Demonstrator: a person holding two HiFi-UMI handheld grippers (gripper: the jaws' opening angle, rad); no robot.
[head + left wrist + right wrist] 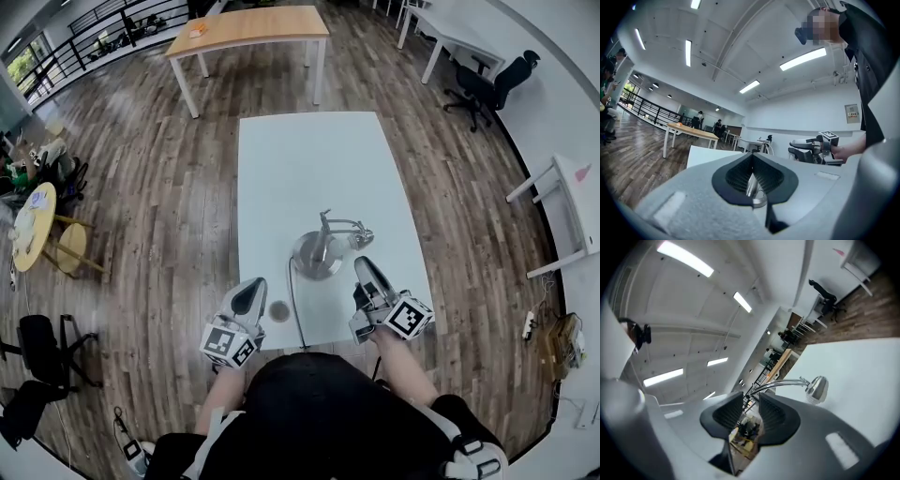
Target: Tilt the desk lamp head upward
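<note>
A chrome desk lamp stands on the white table [309, 159], with its round base [317, 255] near the front and its head [361, 239] to the right of it. My right gripper [364, 267] hovers just in front of the lamp head, jaws open and nothing between them. In the right gripper view the curved lamp arm [780, 384] and the lamp head [817, 388] lie just past the open right gripper [751, 399]. My left gripper [251, 289] is shut near the table's front left edge, apart from the lamp. The left gripper [751, 157] points up toward the ceiling.
A thin cable [296, 317] runs from the lamp base to the table's front edge, beside a small dark round object [278, 311]. A wooden table [248, 28] stands beyond, an office chair [483, 84] at far right, a round yellow table [33, 225] at left.
</note>
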